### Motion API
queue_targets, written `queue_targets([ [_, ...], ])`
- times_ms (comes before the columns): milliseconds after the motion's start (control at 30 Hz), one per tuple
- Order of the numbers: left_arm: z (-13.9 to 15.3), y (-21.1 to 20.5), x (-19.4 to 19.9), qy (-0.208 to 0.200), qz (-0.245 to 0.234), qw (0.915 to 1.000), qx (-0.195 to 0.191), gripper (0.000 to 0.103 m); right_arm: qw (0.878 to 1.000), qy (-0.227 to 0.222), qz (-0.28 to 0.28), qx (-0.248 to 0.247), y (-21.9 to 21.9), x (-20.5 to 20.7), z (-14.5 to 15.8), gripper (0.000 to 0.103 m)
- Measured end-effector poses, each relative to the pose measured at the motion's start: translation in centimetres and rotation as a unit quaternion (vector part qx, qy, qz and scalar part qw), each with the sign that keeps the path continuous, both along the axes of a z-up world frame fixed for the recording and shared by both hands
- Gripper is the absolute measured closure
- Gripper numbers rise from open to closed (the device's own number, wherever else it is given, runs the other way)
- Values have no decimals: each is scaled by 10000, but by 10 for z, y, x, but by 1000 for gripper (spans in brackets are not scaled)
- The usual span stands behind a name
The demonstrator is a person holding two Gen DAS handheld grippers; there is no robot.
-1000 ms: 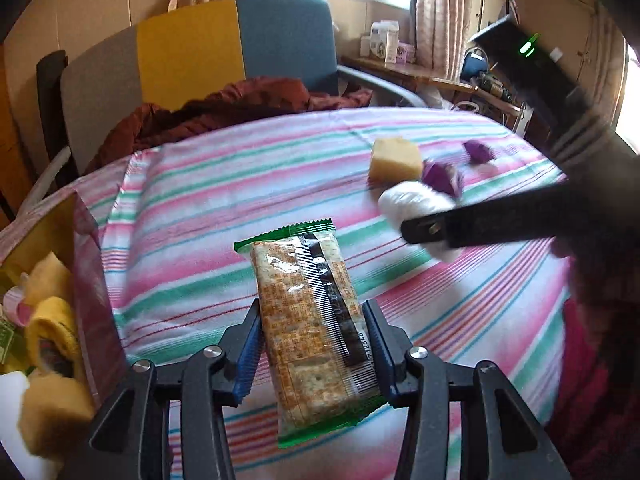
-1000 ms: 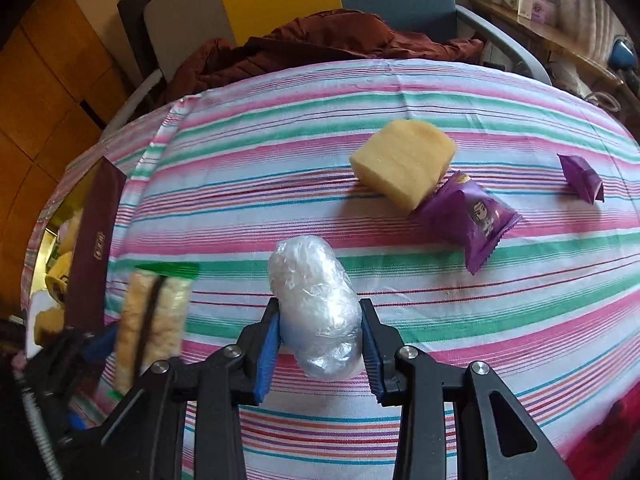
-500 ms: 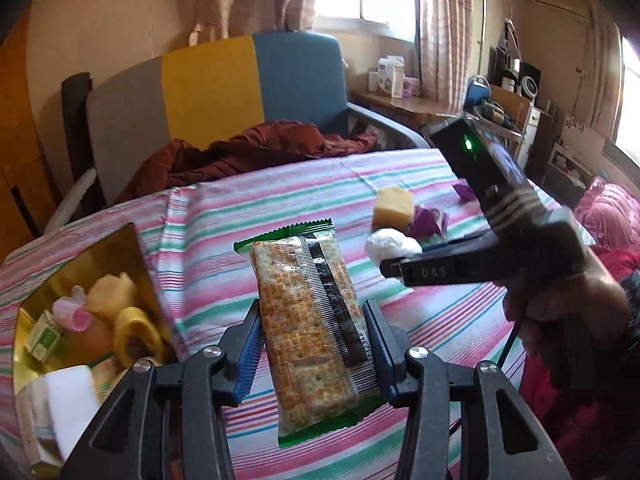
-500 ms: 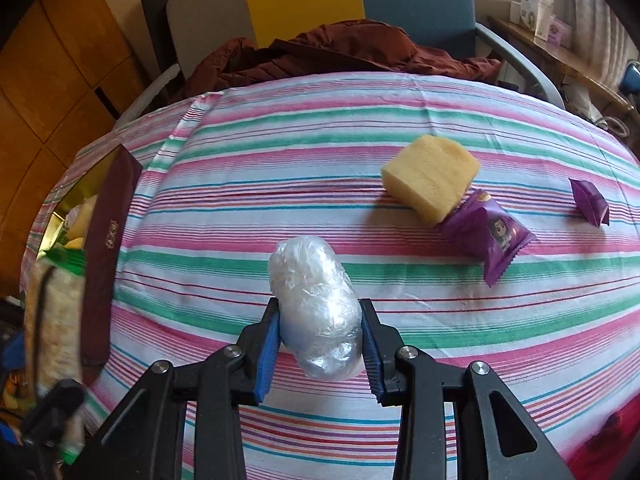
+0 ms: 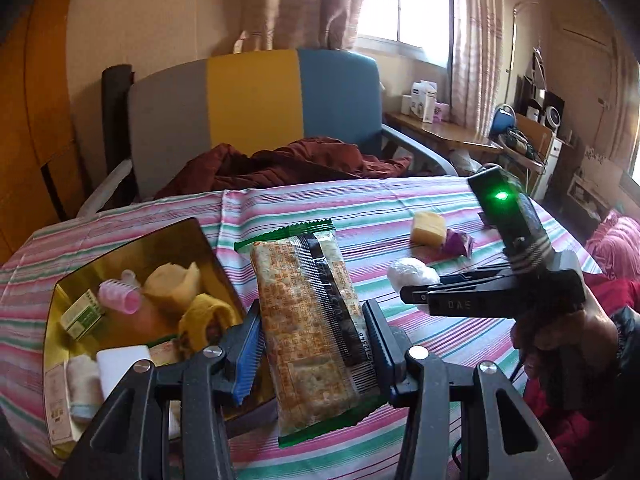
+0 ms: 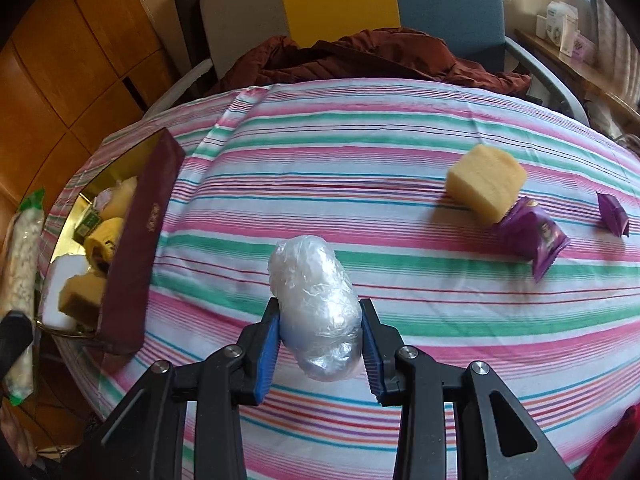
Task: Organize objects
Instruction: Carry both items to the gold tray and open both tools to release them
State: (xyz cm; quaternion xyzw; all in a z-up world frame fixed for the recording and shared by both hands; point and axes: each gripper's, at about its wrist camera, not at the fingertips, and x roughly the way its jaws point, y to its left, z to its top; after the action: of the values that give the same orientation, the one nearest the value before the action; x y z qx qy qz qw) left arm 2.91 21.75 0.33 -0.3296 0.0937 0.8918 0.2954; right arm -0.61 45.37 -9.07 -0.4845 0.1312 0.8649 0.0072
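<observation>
Carrying cracker packet (image 5: pixel 308 320) pinched in left gripper (image 5: pixel 312 344) | box (image 5: pixel 208 240) newly beside jaws, drop next | right gripper (image 6: pixel 320 344) pinching plastic-wrapped bundle (image 6: pixel 316 304)

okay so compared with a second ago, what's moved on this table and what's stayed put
The left gripper has carried the cracker pack up and toward the gold box, which now shows far more fully in its view. The right gripper has drifted slightly the same way with the plastic-wrapped bundle. Both grips unchanged; sponge and purple packets stayed put.
</observation>
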Motion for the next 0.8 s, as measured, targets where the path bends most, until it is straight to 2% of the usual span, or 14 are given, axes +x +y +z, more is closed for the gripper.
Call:
queue_targets([
  [200,0,-30,-9,-126,271,9994,184,55,9995,237,59,-216,-26,6,15,66],
  [367,8,-81,-22,-219,786,9955,478,55,9979,474,257,-366,-53,7,32,65],
  [467,14,-125,-31,-218,1267,9896,651,55,9959,625,484,-442,-74,6,44,65],
  [600,10,-179,-40,-184,1880,9800,625,55,9917,781,868,-534,-105,-2,59,65],
  [733,1,-216,-53,-274,2317,9706,597,55,9866,850,1274,-562,-138,-14,68,65],
  [800,0,-225,-59,-289,2337,9703,551,55,9842,861,1454,-534,-153,-20,70,65],
])
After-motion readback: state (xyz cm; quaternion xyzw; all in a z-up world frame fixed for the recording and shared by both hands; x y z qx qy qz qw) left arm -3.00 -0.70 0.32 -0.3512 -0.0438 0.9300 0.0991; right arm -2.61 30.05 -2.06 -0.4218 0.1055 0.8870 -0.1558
